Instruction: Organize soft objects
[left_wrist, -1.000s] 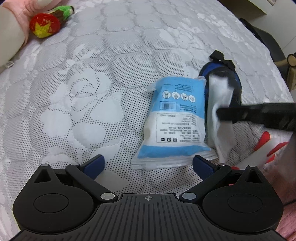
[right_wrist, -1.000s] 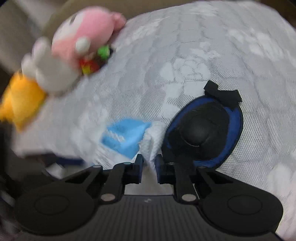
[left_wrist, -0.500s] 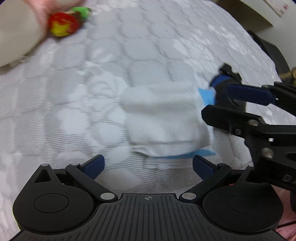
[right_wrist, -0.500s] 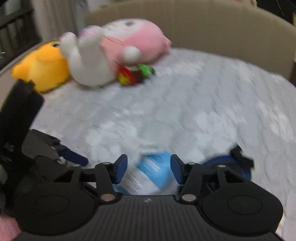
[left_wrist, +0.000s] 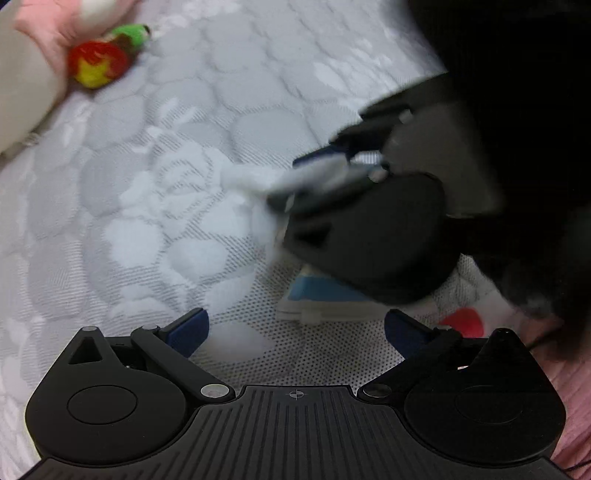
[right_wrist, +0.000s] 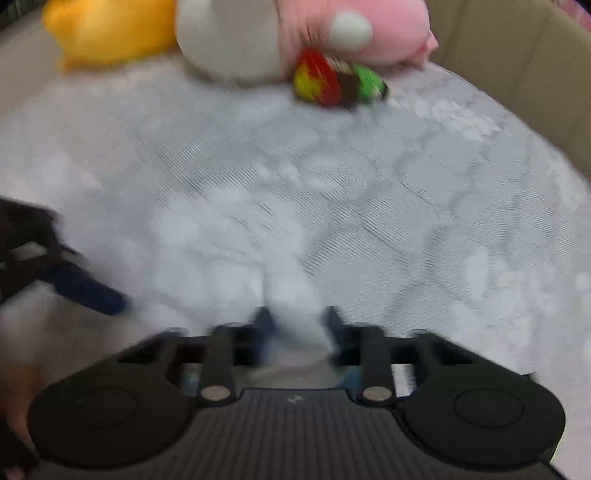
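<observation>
A: The right gripper (right_wrist: 295, 325) is closing its jaws on what looks like a white cloth (right_wrist: 291, 295), though blur hides pad contact. It should close fully before lifting.

B: The left gripper (left_wrist: 295, 328) hangs wide open and empty. Only its view shows the blue-and-white pack (left_wrist: 325, 295) lying near, under the right gripper; the right view shows the far plush toys (right_wrist: 295, 29).

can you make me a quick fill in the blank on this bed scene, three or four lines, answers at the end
1. The white cloth lies between the fingers of the ____ gripper.
2. The left gripper has its jaws wide ____, with nothing between them.
3. The red and green toy lies against the ____ plush.
4. Beside that plush sits a ____ plush.

Missing words: right; open; pink; yellow
</observation>
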